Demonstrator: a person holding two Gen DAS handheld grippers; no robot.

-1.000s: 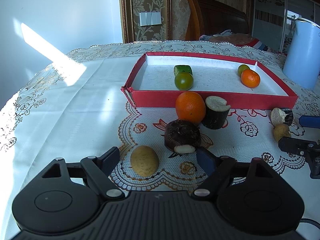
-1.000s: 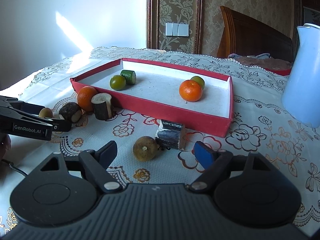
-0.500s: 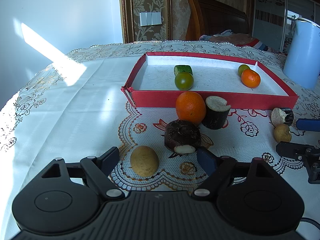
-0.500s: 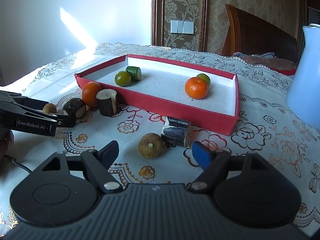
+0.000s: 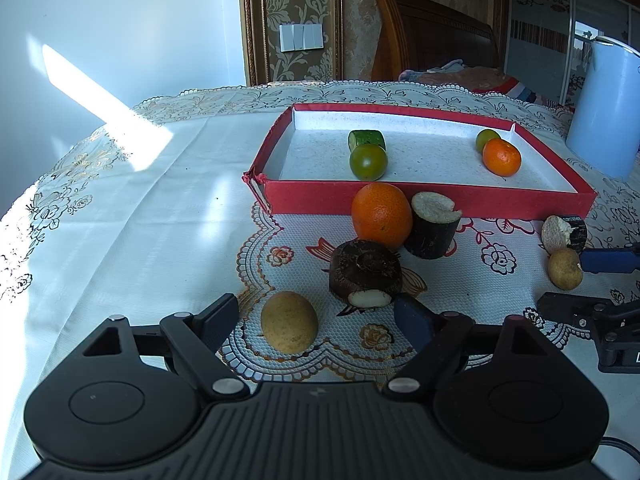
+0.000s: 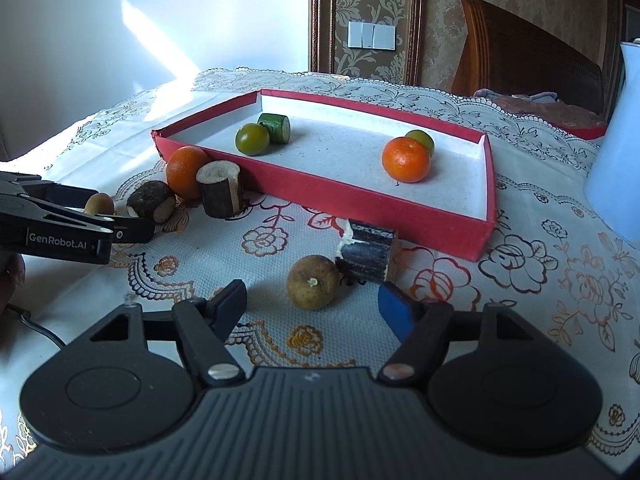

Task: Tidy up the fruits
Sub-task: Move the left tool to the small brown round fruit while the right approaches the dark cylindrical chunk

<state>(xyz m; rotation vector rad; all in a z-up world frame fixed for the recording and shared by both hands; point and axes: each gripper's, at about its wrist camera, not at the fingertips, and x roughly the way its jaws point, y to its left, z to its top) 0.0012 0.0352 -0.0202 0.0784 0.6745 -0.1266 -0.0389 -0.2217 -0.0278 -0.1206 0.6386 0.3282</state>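
Observation:
A red tray (image 5: 424,202) (image 6: 360,206) holds two green fruits, a green cut piece and a small orange (image 5: 501,157) (image 6: 405,160). In front of it on the cloth lie a large orange (image 5: 381,215), a dark cut stalk piece (image 5: 433,226), a dark round root (image 5: 365,272) and a tan fruit (image 5: 289,322). My left gripper (image 5: 316,318) is open, with the tan fruit between its fingers. My right gripper (image 6: 312,306) is open, just short of a brownish round fruit (image 6: 314,282) (image 5: 565,268) beside another dark cut piece (image 6: 368,254).
A pale blue jug (image 5: 608,108) stands right of the tray. The table carries a white lace cloth with a flowered mat. A wooden headboard and a wall with switches are behind. The left gripper shows at the left edge of the right wrist view (image 6: 120,228).
My right gripper has moved forward toward the brownish fruit, which now sits closer to its fingers. The left gripper has barely moved. Both stay open.

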